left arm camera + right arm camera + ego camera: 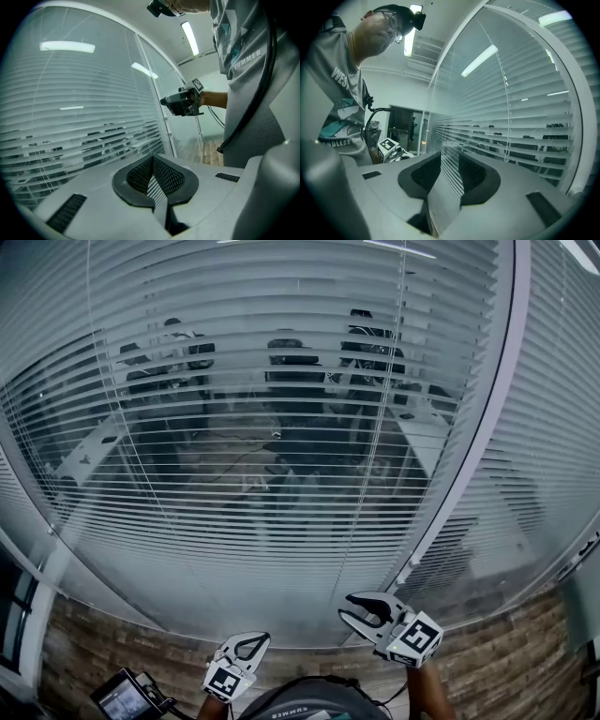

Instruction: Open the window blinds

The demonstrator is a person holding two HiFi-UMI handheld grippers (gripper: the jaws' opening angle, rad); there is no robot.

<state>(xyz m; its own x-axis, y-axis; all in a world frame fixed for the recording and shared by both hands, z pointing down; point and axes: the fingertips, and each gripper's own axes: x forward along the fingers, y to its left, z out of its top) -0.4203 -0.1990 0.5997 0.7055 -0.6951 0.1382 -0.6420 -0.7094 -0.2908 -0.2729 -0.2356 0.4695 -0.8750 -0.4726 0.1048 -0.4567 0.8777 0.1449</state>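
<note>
Left gripper (253, 641) fingers are pinched together at the tips, nothing in them. Right gripper (348, 607) fingers sit a bit apart, also empty. Both are held low in front of the window blinds (281, 399), which hang fully down with the slats part-tilted. You can see office chairs (292, 357) through them.

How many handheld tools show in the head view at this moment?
2. The left tool sits at bottom centre, shut on nothing. The right tool is to its right and slightly higher, open, below the blinds. Nothing in view could hide another.
</note>
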